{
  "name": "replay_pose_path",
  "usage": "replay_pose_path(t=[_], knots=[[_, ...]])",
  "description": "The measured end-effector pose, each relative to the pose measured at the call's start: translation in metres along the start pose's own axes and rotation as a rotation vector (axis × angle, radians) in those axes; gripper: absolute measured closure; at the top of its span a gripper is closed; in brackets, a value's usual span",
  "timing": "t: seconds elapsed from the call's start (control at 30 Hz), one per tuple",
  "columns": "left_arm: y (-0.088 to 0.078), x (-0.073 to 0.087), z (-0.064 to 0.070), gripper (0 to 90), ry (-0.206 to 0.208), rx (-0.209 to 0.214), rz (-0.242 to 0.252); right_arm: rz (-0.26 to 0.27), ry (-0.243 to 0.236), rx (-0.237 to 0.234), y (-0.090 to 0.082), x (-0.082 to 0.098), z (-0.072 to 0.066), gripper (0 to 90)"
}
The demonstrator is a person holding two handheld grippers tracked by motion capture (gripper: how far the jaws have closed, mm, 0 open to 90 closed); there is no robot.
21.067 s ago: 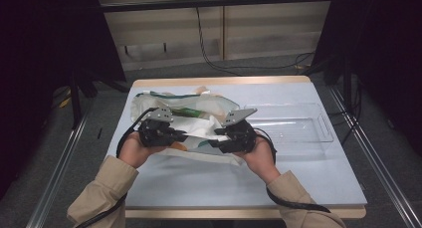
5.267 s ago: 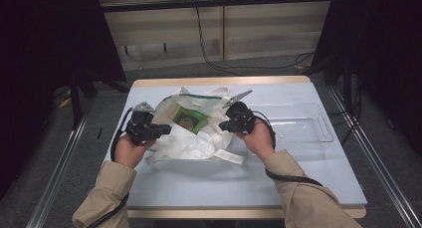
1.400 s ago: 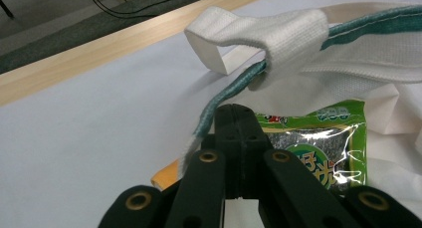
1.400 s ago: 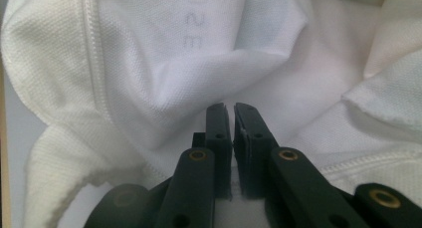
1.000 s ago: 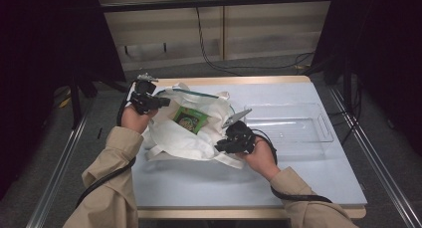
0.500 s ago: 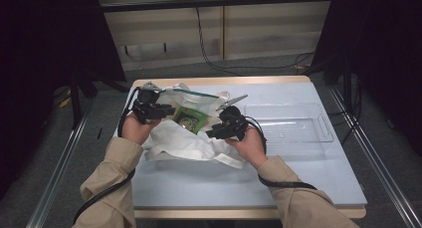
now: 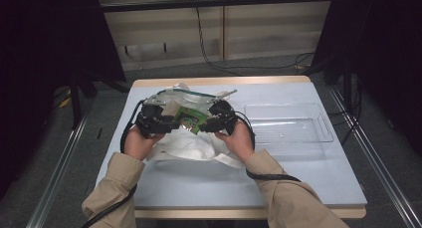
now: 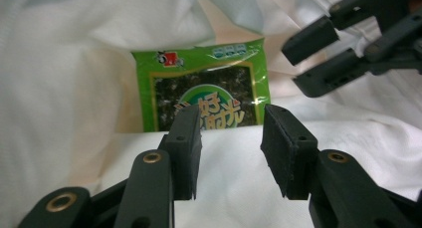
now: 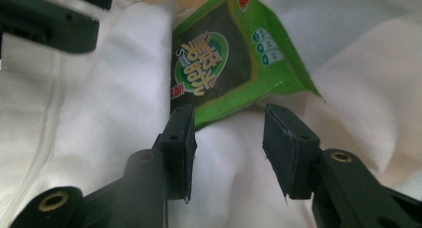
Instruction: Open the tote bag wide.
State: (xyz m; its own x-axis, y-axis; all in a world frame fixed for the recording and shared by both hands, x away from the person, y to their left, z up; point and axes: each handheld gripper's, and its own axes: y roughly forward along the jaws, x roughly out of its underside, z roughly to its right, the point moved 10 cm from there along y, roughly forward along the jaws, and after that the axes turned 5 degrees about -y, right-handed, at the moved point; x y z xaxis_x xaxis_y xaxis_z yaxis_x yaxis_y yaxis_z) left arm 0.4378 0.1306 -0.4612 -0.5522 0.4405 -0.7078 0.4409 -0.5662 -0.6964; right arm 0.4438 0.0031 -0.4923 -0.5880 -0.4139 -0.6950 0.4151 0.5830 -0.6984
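Both the left gripper (image 8: 230, 138) and the right gripper (image 9: 228, 136), whose jaws have just been opening with nothing between them, face a green seaweed packet (image 8: 204, 88) printed with Chinese characters, lying inside the white cloth bag (image 7: 186, 141) on the tabletop (image 7: 298, 173).

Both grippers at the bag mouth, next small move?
Probably ease the right gripper forward and close on the green seaweed packet. Its jaws, just opening, stand apart with nothing between them, and the packet's corner lies exposed in the white cloth bag just ahead.
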Motion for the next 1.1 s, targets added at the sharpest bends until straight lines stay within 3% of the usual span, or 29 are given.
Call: replay_pose_path(t=[0.4, 0.57, 0.67, 0.8, 1.1], knots=[[0.006, 0.015, 0.004, 59.9, -0.014, 0.015, 0.001, -0.04, 0.006, 0.019, 0.017, -0.01, 0.0, 60.2], [0.008, 0.018, 0.005, 60.3, -0.004, 0.009, 0.0, -0.07, 0.024, 0.035, 0.022, -0.012, 0.0, 59.5], [0.01, 0.016, 0.007, 60.3, -0.019, 0.019, 0.016, -0.073, 0.027, 0.041, 0.025, -0.013, 0.002, 59.7], [0.009, 0.017, 0.006, 60.6, -0.004, 0.013, 0.003, -0.067, 0.024, 0.042, 0.026, -0.012, 0.003, 65.2], [0.01, 0.019, 0.005, 59.7, -0.011, 0.016, 0.007, -0.087, 0.056, 0.072, 0.017, 0.001, 0.012, 56.4]])
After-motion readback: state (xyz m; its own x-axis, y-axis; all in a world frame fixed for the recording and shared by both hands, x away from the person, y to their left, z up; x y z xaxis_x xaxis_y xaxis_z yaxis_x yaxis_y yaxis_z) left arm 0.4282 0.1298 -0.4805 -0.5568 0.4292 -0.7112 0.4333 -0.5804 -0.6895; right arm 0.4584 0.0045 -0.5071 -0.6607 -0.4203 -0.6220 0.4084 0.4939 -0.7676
